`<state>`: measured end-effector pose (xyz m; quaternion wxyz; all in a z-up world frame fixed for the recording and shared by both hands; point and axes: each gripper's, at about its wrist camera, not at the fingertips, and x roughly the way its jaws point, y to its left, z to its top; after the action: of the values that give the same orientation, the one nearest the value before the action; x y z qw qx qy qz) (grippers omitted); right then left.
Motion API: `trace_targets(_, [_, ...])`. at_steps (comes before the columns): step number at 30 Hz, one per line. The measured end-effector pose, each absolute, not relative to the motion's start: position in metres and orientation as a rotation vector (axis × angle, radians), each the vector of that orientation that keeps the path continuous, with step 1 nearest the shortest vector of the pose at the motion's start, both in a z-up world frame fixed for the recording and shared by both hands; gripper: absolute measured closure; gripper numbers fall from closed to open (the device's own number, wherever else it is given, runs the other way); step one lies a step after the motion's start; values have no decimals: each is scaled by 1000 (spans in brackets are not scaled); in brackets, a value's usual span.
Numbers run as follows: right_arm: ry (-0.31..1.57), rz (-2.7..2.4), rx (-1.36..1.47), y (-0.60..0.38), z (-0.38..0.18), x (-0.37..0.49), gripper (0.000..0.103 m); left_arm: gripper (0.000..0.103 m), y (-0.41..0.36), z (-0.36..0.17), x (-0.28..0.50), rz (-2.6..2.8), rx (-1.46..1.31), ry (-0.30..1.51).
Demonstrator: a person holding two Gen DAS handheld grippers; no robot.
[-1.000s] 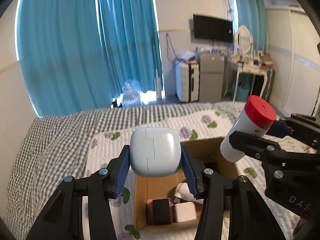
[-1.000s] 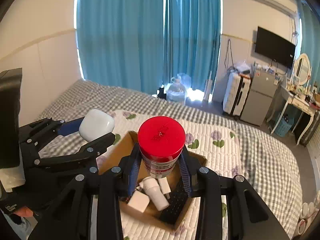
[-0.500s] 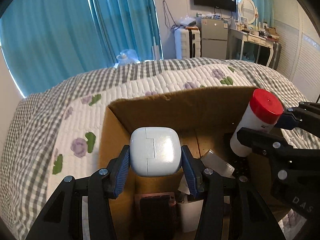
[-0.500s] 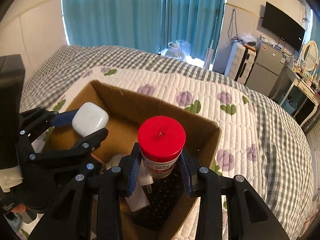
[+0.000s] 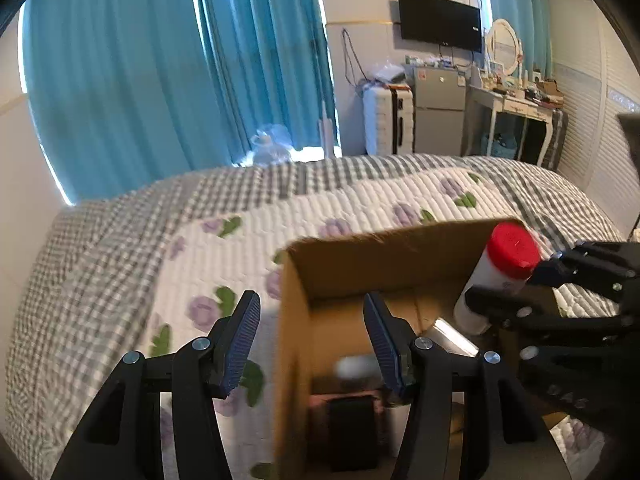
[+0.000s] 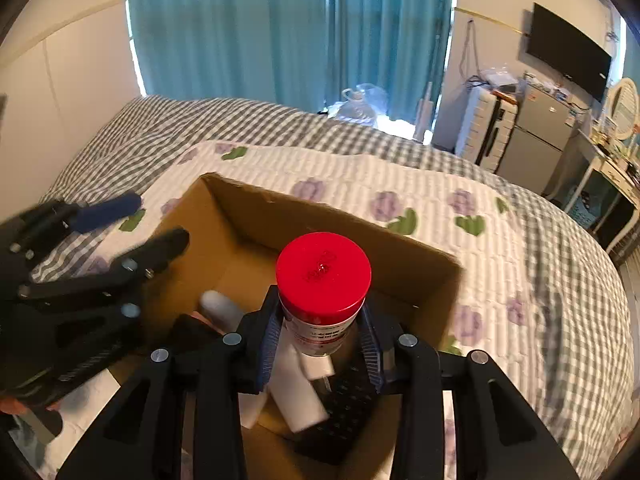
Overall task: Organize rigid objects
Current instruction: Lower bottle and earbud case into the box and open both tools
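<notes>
A brown cardboard box [image 5: 384,252] [image 6: 256,208] sits open on the bed. My left gripper [image 5: 312,336] is open and empty over the box's left wall; it also shows in the right wrist view [image 6: 132,220]. A white rounded case [image 5: 354,366] [image 6: 218,304], blurred, lies inside the box. My right gripper [image 6: 320,340] is shut on a white bottle with a red cap [image 6: 323,276] [image 5: 508,256], held above the box's right side.
Inside the box lie a dark flat object [image 6: 344,404], white blocks [image 6: 296,392] and a dark item with a pink edge [image 5: 352,412]. The quilted floral bedspread [image 5: 168,280] surrounds the box. Curtains, a fridge [image 5: 438,116] and a dressing table stand beyond the bed.
My left gripper opened and let go of the white case, which dropped into the box. The left gripper drew back and to the left. The right gripper still holds the bottle over the box.
</notes>
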<state>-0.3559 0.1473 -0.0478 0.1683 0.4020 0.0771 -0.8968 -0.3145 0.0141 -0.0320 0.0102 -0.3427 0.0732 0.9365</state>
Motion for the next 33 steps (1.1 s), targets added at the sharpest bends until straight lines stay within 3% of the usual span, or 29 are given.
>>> trace_targets(10, [183, -2467, 1276, 117, -82, -387, 67, 47, -11, -44, -323, 2945, -1063, 216])
trace_targets(15, [275, -2484, 1249, 108, -83, -385, 67, 47, -16, -50, -324, 2939, -1085, 176])
trace_targets(18, [226, -2530, 1212, 115, -76, -379, 66, 47, -17, -46, -322, 2947, -1075, 157])
trace_targets(27, [183, -2623, 1134, 139, -12, -336, 66, 47, -10, 1, -281, 2962, -1008, 113])
trace_targets(33, [202, -2726, 990, 153, 61, -284, 66, 47, -2, 67, -230, 2998, -838, 123])
